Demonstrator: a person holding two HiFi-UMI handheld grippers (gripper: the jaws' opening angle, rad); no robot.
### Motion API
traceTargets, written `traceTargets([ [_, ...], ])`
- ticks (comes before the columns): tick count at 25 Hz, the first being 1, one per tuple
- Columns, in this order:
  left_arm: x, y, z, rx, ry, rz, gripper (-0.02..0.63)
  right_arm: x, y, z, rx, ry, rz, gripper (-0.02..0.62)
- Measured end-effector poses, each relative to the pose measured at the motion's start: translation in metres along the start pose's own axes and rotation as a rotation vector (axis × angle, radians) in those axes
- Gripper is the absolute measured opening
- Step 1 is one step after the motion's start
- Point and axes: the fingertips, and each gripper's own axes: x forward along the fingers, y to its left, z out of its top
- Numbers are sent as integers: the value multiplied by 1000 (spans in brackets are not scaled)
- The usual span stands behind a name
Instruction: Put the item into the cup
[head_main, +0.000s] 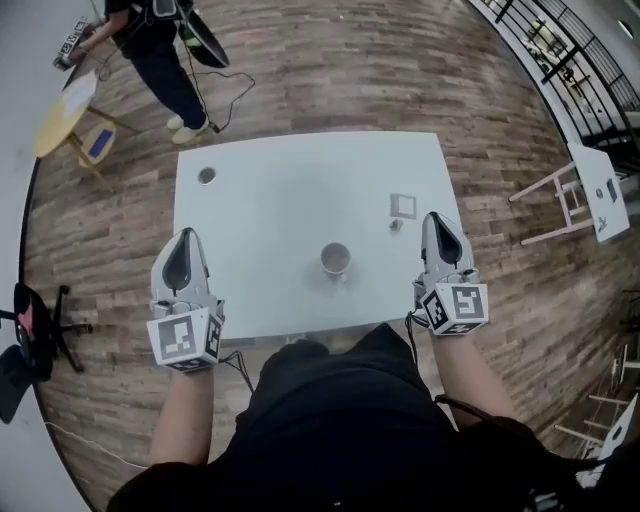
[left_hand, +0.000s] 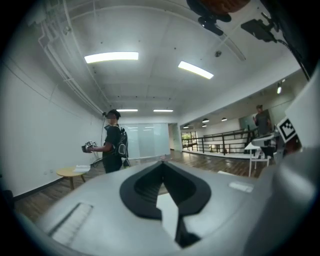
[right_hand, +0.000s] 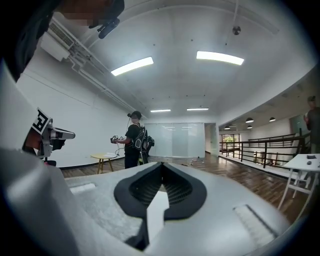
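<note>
Standing on the white surface (head_main: 280, 180), a cup (head_main: 336, 259) between both pairs of jaws, small item (head_main: 396, 226) just beside the right gripper (head_main: 436, 217), its jaws together, left gripper (head_main: 185, 234) jaws together too.

One cup (head_main: 336, 259), one table (head_main: 280, 200), two grippers (head_main: 186, 236) (head_main: 436, 218)

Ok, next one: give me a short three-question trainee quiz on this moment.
1. True or false: the small item already lies inside the cup.
2. Which gripper is nearer the small item? A: left gripper. B: right gripper.
3. Fill in: both grippers' jaws are ____, with nothing between them.
Key: 1 false; 2 B; 3 shut.
</note>
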Motion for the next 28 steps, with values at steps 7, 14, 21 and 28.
traceTargets([
  [7, 34, -14, 3, -17, -32, -109, 8, -21, -11, 10, -3, -8, -109, 2],
  [14, 49, -39, 15, -34, -56, -136, 8, -26, -32, 16, -12, -20, -127, 2],
  [21, 56, -49, 14, -18, -42, -124, 8, -15, -42, 1, 11, -15, -105, 2],
  [28, 64, -53, 6, -13, -14, -115, 7, -7, -44, -26, 18, 49, -82, 2],
])
